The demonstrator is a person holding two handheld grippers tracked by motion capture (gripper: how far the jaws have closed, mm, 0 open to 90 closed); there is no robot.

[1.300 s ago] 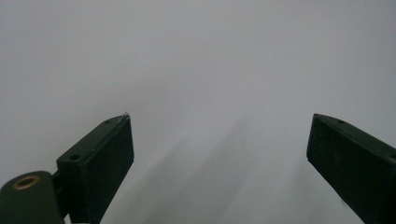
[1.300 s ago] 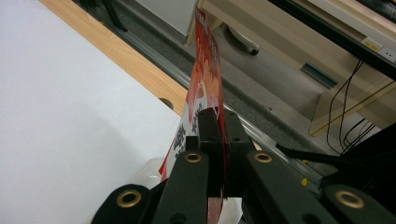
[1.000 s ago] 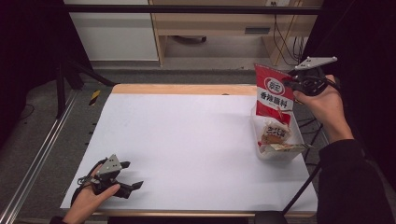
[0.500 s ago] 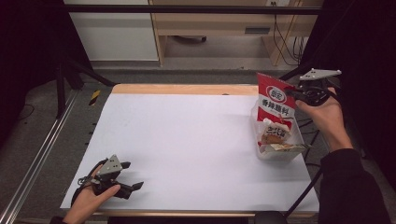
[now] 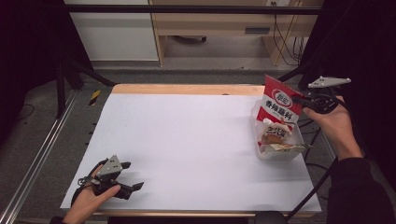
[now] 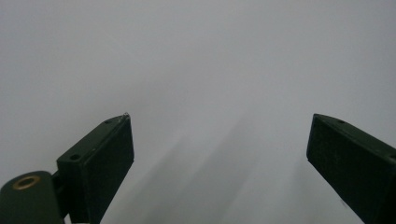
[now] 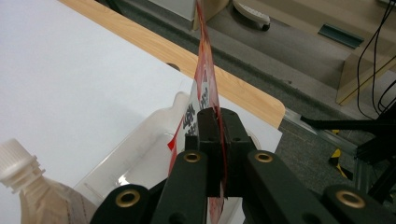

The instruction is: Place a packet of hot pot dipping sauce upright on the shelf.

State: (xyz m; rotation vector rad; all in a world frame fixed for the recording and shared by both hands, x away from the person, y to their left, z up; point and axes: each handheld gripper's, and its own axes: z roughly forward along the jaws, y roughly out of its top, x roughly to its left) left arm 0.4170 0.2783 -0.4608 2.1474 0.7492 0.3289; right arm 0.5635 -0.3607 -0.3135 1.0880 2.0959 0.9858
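A red and white snack packet stands upright over a clear plastic container at the table's right edge. My right gripper is shut on the packet's right side, held by a hand at the far right. In the right gripper view the jaws pinch the thin packet edge-on at the right gripper, above the container. My left gripper rests low at the front left corner of the white table. Its jaws stand wide apart over bare table, the left gripper holding nothing.
The container holds other pouches; one has a white screw cap. The wooden back edge of the table lies beyond, then grey floor and a wooden cabinet. Cables hang at the back right.
My right gripper has carried the packet slightly right and lower, nearer the container. The left gripper has stayed where it was.
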